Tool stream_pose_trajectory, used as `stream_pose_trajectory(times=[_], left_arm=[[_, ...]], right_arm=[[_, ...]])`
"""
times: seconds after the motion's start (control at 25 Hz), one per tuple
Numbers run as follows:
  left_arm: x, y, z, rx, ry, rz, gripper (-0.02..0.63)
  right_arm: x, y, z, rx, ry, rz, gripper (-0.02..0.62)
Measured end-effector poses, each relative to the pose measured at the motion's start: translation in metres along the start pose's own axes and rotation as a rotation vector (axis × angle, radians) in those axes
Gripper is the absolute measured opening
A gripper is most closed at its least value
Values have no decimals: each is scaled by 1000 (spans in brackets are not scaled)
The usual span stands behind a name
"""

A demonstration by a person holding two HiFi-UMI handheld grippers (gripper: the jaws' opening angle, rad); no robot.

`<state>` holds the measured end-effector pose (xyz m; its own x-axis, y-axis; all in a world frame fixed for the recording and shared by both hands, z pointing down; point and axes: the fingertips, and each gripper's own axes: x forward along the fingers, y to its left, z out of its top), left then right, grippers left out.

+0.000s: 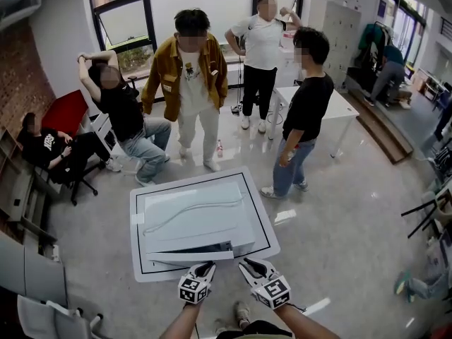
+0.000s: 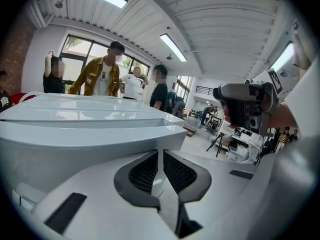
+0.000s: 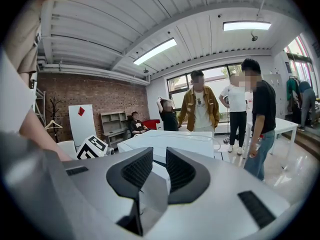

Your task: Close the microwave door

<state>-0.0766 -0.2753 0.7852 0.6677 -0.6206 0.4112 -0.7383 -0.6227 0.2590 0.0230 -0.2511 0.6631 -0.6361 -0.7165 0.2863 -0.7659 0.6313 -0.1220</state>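
A white microwave [image 1: 191,217] lies on a low white table [image 1: 263,217] with a black border line; a white cable runs over its top. Its front door panel [image 1: 185,256] faces me and seems to stand slightly off the body at the right end; I cannot tell for certain. My left gripper [image 1: 207,265] is just in front of that panel, its jaws together and empty. My right gripper [image 1: 248,263] is beside it, just past the panel's right end, also shut and empty. In the left gripper view the microwave [image 2: 90,134] fills the left side, close behind the left gripper [image 2: 160,159]. In the right gripper view, the microwave [image 3: 170,141] shows behind the right gripper [image 3: 159,164].
Several people stand or sit beyond the table: one in a mustard jacket [image 1: 189,83], one in black [image 1: 305,111], one seated [image 1: 123,111]. A second white table [image 1: 339,108] stands at the back right. Grey cabinets [image 1: 32,274] are at my left.
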Motion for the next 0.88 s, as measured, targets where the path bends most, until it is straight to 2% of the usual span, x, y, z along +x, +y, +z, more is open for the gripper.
stream_pose_trajectory(times=[0.24,0.44,0.88], left_arm=[[9,12,8,-19,-16,30,39],[19,11,7,3,-4,17,20],[23,16,8,57,-1,49,6]], right_arm=[[6,-10,-1,2,6,-6,69],[8,-18,-2,2,11,-11,69],[14,-27,-3,4,25,-10,69]])
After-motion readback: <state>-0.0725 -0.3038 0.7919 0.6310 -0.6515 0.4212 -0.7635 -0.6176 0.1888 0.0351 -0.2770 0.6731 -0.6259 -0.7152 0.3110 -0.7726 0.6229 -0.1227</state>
